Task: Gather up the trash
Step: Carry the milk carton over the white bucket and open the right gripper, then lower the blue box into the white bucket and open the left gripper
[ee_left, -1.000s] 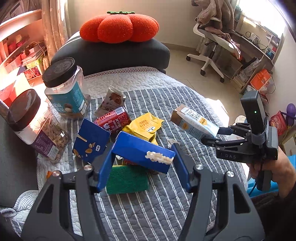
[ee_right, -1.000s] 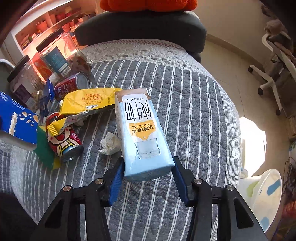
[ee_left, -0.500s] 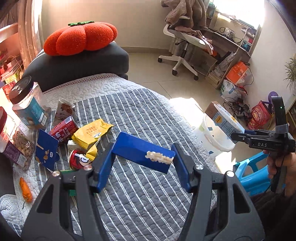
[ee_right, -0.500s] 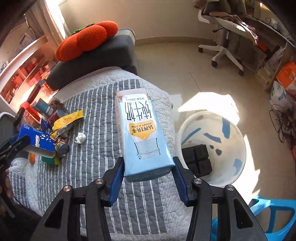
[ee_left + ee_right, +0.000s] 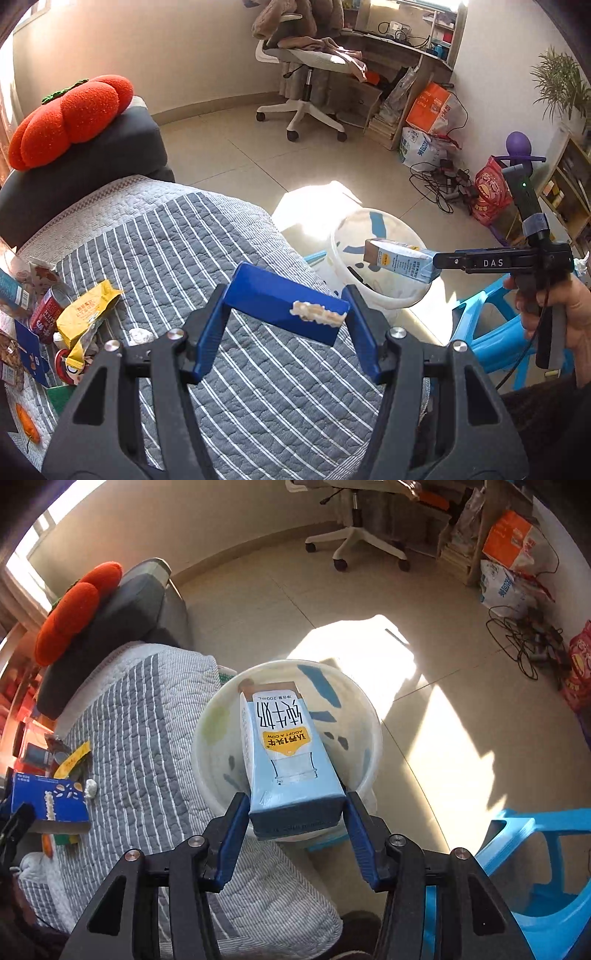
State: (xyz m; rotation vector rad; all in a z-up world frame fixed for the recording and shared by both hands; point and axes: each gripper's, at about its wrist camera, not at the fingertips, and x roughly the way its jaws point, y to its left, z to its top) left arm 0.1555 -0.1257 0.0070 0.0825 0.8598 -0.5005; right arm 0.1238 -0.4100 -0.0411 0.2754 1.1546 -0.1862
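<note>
In my right wrist view the light-blue milk carton (image 5: 286,755) fills mid-frame, long axis running up the picture, its brown top end toward the frame's top, over the white bin (image 5: 364,734). My right gripper (image 5: 295,818) has just been opening its jaws; the carton sits between them, the left pad seems to touch it and a slim gap shows at the right pad. In the left wrist view my left gripper (image 5: 286,314) clamps a dark-blue box (image 5: 284,308) crosswise, tilted down to the right, above the striped quilt (image 5: 184,251). At left lie a yellow wrapper (image 5: 83,314) and red can (image 5: 44,314). A blue stool (image 5: 517,853) stands lower right beside the bin.
</note>
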